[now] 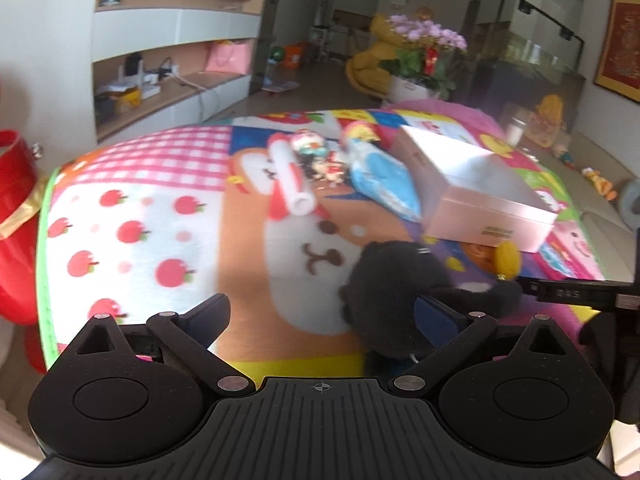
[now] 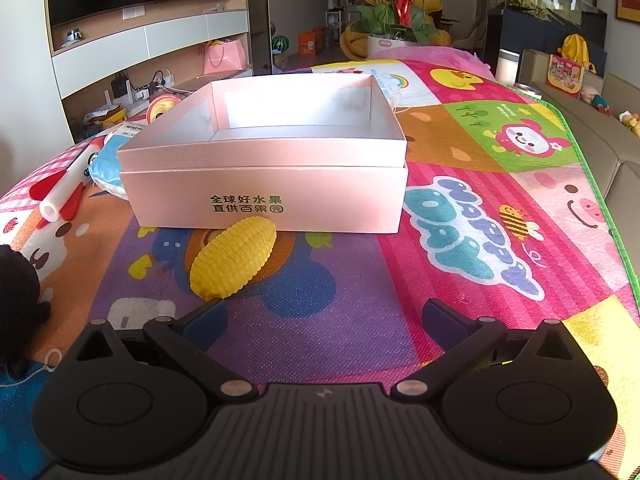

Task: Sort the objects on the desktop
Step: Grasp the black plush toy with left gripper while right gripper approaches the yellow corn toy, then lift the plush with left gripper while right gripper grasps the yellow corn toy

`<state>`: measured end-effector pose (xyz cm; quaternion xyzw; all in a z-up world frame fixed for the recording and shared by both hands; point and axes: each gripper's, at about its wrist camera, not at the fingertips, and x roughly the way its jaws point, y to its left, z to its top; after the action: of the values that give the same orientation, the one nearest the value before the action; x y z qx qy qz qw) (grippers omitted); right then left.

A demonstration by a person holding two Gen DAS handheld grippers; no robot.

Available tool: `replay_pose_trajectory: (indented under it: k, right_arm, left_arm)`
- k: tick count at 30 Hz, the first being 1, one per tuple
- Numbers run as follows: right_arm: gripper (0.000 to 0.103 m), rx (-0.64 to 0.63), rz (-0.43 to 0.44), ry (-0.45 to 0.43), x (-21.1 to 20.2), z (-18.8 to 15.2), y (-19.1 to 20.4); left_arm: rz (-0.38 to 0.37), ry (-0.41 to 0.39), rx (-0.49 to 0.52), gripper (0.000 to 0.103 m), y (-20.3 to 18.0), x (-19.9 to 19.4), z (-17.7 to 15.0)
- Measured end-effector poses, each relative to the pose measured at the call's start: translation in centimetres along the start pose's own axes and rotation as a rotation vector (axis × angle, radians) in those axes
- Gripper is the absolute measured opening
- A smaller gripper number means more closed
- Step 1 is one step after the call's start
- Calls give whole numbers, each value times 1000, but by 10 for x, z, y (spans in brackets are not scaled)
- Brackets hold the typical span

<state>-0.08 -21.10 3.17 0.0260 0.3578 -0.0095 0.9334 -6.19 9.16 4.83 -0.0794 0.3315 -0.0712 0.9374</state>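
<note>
A pink open box (image 2: 264, 188) stands mid-mat, empty inside; the left wrist view shows the box (image 1: 480, 196) at right. A yellow toy corn (image 2: 234, 258) lies just in front of it, close to my right gripper's (image 2: 320, 320) left finger; that gripper is open and holds nothing. The corn (image 1: 507, 258) shows small at right in the left wrist view. My left gripper (image 1: 320, 316) is wide open, with a black plush toy (image 1: 396, 284) lying against its right finger, not gripped. A white foam tube (image 1: 290, 176), small figures (image 1: 316, 152) and a blue packet (image 1: 384, 180) lie further back.
A colourful cartoon play mat (image 2: 460, 216) covers the table. A red bucket (image 1: 16, 224) stands off the table's left edge. The right gripper's black body (image 1: 576, 292) reaches in at right in the left wrist view. Beyond the table are shelves, a potted orchid (image 2: 396, 4) and a sofa.
</note>
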Motion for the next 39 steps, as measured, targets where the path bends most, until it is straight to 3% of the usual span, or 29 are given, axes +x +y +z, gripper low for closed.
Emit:
replay_pose_trajectory:
  k: [4, 8, 12, 23, 25, 27, 30, 33, 37, 38, 39]
  right_arm:
    - [103, -66, 102, -78, -13, -1, 1]
    - [102, -266, 101, -129, -17, 1, 19]
    - [80, -239, 175, -59, -10, 6, 25]
    - [80, -185, 403, -65, -5, 12, 58]
    - [85, -184, 352, -96, -10, 13, 59]
    - [89, -200, 240, -117, -11, 12, 59]
    - [89, -177, 133, -77, 0, 16, 55]
    - [90, -68, 131, -10, 13, 25, 52]
    - [89, -22, 116, -7, 21, 30, 64]
    - [86, -22, 93, -8, 23, 29, 67]
    - [72, -22, 76, -7, 26, 30, 68]
  left_arm:
    - [-71, 12, 27, 102, -22, 4, 0]
    - [-85, 66, 126, 102, -55, 30, -11]
    - [3, 77, 200, 102, -71, 51, -21]
    - [20, 94, 128, 102, -45, 43, -24]
    - [12, 89, 125, 103, -44, 41, -26]
    - [-3, 81, 119, 103, -45, 41, -25]
    - [-10, 68, 108, 103, -49, 42, -24]
    - [5, 52, 111, 103, -54, 40, -23]
    - [30, 32, 128, 103, -58, 35, -22]
    - [31, 30, 126, 103, -59, 33, -22]
    - [31, 27, 124, 103, -59, 33, -21]
